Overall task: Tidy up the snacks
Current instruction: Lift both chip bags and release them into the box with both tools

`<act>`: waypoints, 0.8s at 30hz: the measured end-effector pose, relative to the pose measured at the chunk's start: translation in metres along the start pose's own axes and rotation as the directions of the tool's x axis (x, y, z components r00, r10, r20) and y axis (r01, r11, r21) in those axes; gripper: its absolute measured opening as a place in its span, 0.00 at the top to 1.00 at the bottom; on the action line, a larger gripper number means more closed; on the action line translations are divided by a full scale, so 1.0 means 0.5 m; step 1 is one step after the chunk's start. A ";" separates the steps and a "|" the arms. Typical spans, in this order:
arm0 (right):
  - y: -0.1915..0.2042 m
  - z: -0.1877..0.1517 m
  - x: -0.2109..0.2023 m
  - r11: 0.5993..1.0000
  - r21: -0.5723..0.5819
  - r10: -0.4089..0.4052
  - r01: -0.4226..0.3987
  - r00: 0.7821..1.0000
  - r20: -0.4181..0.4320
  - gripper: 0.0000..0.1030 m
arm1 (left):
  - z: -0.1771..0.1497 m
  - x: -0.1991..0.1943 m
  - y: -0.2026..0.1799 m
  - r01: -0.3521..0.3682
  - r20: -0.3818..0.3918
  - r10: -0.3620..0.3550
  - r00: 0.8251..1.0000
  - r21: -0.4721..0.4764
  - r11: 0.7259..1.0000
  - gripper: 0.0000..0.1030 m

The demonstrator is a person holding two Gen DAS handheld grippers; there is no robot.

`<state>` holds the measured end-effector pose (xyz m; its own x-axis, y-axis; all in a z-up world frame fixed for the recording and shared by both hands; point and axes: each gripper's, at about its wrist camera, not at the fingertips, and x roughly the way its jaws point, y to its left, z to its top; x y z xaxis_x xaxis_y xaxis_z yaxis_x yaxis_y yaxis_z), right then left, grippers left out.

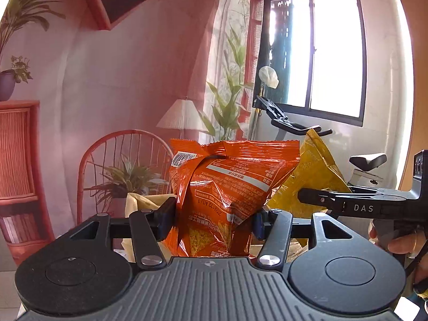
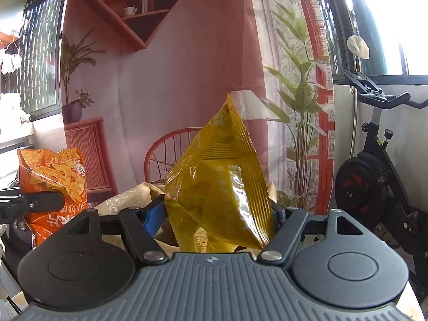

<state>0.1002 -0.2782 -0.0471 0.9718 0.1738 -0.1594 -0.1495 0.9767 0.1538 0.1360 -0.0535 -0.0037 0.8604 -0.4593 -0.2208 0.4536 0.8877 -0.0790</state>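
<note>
The left claw (image 1: 211,220) is clamped on a crinkly orange foil snack bag (image 1: 227,187), which stands upright with its long axis vertical and its crimped seal at twelve o'clock, printed back toward the camera. The right claw (image 2: 218,215) grips a glossy yellow foil snack bag (image 2: 216,184), tilted, its sealed corner pointing toward one o'clock, held at three o'clock of the orange one.
</note>
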 end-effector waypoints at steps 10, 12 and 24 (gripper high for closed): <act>-0.020 0.010 0.178 0.998 0.060 -0.014 0.020 0.994 -0.104 0.28 | 0.058 0.202 0.065 -0.043 -0.143 0.026 0.989 -0.113 0.993 0.42; -0.029 0.003 0.197 0.996 0.083 -0.017 0.028 0.992 -0.128 0.28 | 0.050 0.226 0.074 -0.079 -0.174 0.060 0.983 -0.104 0.991 0.41; -0.046 -0.008 0.179 0.993 0.115 -0.010 0.025 0.991 -0.134 0.12 | 0.045 0.178 0.095 -0.178 -0.163 0.164 0.973 -0.077 0.981 0.20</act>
<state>0.1897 -0.2846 -0.0690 0.9400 0.1796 -0.2899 -0.1029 0.9598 0.2610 0.2395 -0.0531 -0.0051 0.8736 -0.2960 -0.3864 0.2739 0.9552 -0.1125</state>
